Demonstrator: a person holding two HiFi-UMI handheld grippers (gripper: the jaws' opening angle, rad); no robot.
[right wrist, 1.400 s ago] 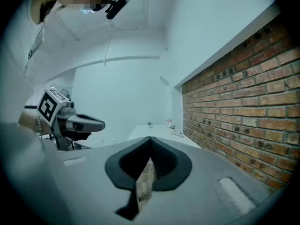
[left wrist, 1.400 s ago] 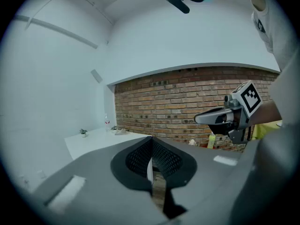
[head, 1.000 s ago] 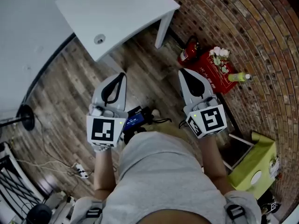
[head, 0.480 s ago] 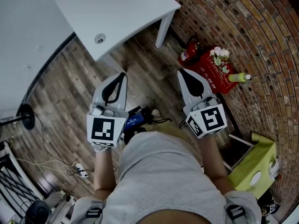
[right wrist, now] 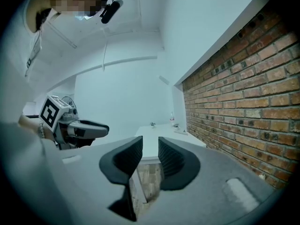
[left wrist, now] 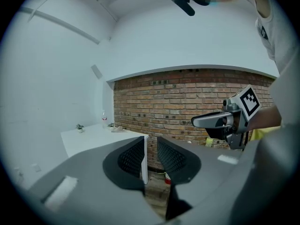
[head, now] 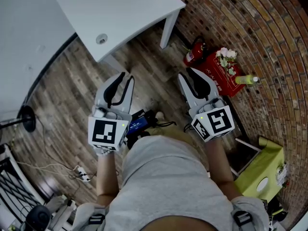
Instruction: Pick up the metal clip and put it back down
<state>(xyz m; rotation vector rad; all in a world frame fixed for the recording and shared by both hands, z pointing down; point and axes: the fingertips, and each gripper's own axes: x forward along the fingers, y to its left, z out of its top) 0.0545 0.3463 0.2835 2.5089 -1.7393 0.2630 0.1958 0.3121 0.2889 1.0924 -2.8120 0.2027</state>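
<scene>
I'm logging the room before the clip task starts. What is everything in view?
table: one, white, top of head view
small round thing: one, grey, on the table
fire extinguisher: one, red, floor by brick wall
box: one, red, beside the extinguisher
flowers: one bunch, pale, at the box
bottle: one, yellow-green, right of the box
left gripper: one, grey, jaws just been opening, nothing between
right gripper: one, grey, jaws just been opening, nothing between

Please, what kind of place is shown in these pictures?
Probably an indoor room, perhaps a studio or workshop. It has a brick wall, a wooden floor, a white table and a red fire extinguisher at the foot of the wall.
</scene>
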